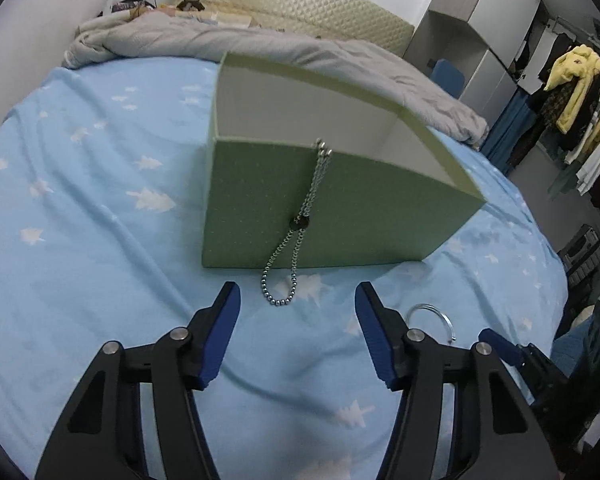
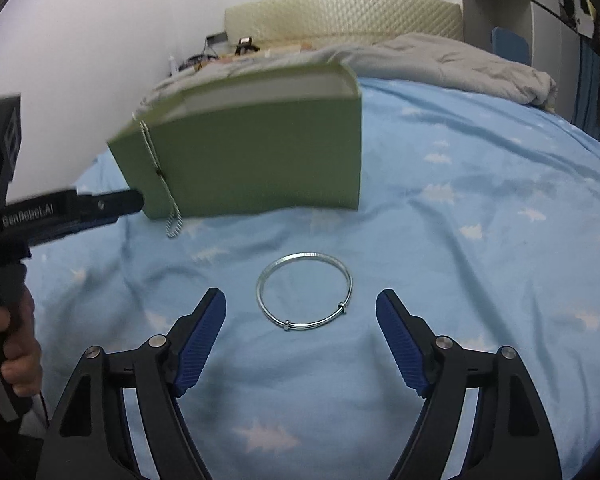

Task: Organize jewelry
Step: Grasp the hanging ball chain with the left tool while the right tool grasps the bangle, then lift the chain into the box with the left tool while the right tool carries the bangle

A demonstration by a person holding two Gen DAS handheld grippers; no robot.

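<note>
A green open box [image 1: 340, 212] stands on the blue bedsheet; it also shows in the right wrist view [image 2: 252, 160]. A silver bead chain [image 1: 300, 236] hangs over its near wall with its loop resting on the sheet, and shows in the right wrist view [image 2: 162, 184]. My left gripper [image 1: 298, 296] is open and empty, just short of the chain's loop. A silver bangle [image 2: 305, 291] lies flat on the sheet, partly visible in the left wrist view [image 1: 430, 318]. My right gripper [image 2: 300, 300] is open and empty, its fingers either side of the bangle's near edge.
A grey blanket [image 1: 260, 46] is bunched along the bed's far side before a padded headboard [image 2: 340, 12]. Clothes hang on a rack [image 1: 576, 120] at the right. The left gripper's body [image 2: 60, 210] reaches in from the left beside the box.
</note>
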